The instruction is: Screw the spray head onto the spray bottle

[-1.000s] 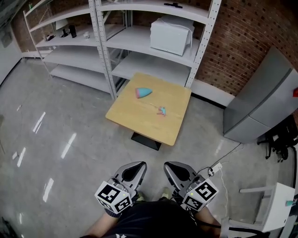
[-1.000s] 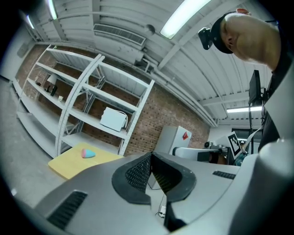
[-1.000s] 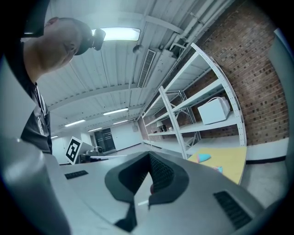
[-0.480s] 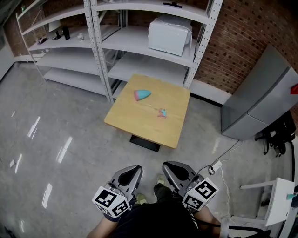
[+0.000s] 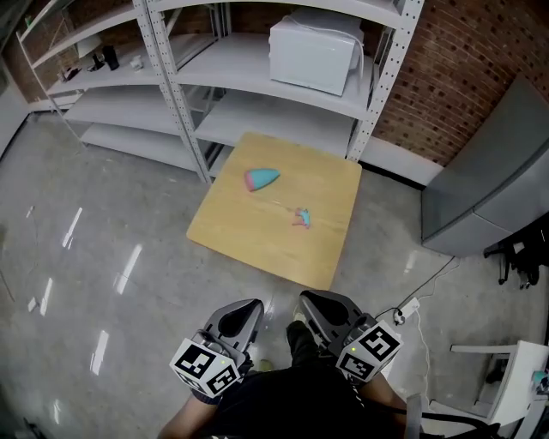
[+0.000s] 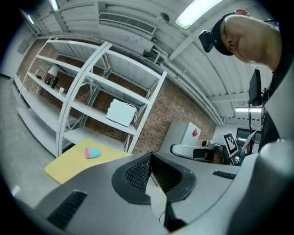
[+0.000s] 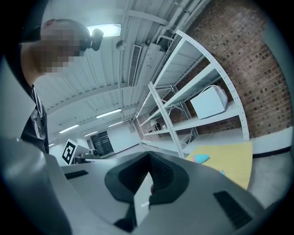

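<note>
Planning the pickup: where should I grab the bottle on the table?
Probably the wide pink end of the spray bottle, from above: it lies on its side on the table and tapers to a teal point, where a grip could slip.

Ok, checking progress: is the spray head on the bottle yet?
Off: the spray head lies on the yellow table, apart from the bottle.

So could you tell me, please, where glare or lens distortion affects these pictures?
Head view: bright streaks of glare on the floor, otherwise evenly lit and sharp. Left gripper view: strong fisheye with dark corners, ceiling light blown out. Right gripper view: same fisheye, shelving uprights bowed.
</note>
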Demonstrator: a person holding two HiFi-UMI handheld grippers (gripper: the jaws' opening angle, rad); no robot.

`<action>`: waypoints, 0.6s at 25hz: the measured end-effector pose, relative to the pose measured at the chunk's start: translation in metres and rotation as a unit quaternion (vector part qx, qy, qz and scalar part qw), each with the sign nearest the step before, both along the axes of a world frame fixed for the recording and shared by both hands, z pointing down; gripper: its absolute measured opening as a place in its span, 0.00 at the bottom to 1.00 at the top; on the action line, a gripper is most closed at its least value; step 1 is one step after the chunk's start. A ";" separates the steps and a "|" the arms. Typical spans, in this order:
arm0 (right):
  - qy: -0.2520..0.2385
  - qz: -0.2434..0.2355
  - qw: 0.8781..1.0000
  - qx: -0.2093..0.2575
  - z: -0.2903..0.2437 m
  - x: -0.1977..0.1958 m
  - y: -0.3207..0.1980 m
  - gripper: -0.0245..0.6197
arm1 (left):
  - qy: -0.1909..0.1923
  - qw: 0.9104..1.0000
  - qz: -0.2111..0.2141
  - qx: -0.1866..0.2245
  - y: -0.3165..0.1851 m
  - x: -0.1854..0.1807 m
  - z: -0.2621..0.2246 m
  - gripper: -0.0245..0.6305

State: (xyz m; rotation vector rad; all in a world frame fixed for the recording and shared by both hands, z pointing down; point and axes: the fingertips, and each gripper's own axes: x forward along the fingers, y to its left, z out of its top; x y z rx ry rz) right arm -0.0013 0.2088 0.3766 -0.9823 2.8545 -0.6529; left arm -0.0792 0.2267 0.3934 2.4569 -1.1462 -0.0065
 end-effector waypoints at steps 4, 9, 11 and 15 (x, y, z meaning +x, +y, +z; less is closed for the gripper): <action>-0.001 -0.005 1.000 -0.010 0.003 0.027 -0.070 0.04 | -0.007 1.000 0.003 -0.009 -0.072 0.030 -0.001 0.04; 0.008 -0.014 1.000 -0.014 0.010 0.063 -0.155 0.04 | -0.013 1.000 -0.007 -0.008 -0.157 0.064 -0.003 0.04; 0.021 -0.011 1.000 -0.014 0.020 0.073 -0.185 0.04 | -0.021 1.000 -0.009 -0.011 -0.185 0.071 0.001 0.04; 0.034 -0.007 0.999 -0.041 0.057 0.074 -0.234 0.04 | -0.051 0.998 -0.013 -0.028 -0.239 0.061 0.027 0.04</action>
